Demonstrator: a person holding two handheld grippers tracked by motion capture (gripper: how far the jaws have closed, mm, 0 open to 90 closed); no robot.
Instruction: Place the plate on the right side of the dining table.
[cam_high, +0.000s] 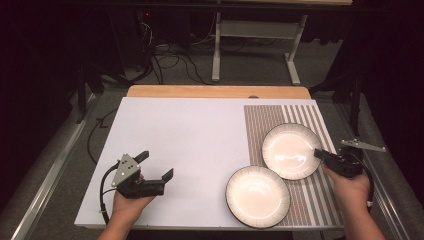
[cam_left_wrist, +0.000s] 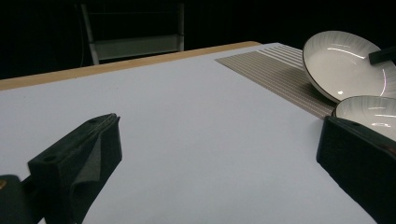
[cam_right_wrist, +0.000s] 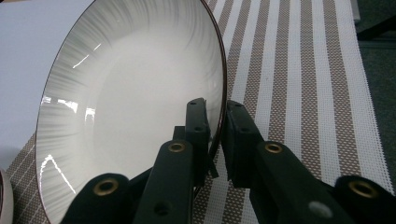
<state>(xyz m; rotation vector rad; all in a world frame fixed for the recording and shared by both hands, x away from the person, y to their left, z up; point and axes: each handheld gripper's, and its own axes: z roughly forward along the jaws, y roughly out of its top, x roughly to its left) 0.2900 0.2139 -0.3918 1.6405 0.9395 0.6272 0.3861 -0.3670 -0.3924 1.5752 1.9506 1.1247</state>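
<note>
Nearest the person: two hand-held grippers, two plates, one striped mat on a white table.

At the near left, the left gripper (cam_high: 156, 166) rests low over the bare white table (cam_high: 190, 135), jaws spread wide with nothing between them. Near centre-right sits the front plate (cam_high: 257, 196), white with a dark rim, half on the table surface and half on the striped mat (cam_high: 310, 200). At the near right edge, the right gripper (cam_high: 320, 154) is pressed onto the rim of the rear plate (cam_high: 291, 150), one jaw inside the rim and one outside; that plate is tipped up off the mat on the gripped side. Both plates lie just beside each other, rims overlapping from above. Beyond: wooden table edge (cam_high: 215, 91), floor cables, a metal stand.
</note>
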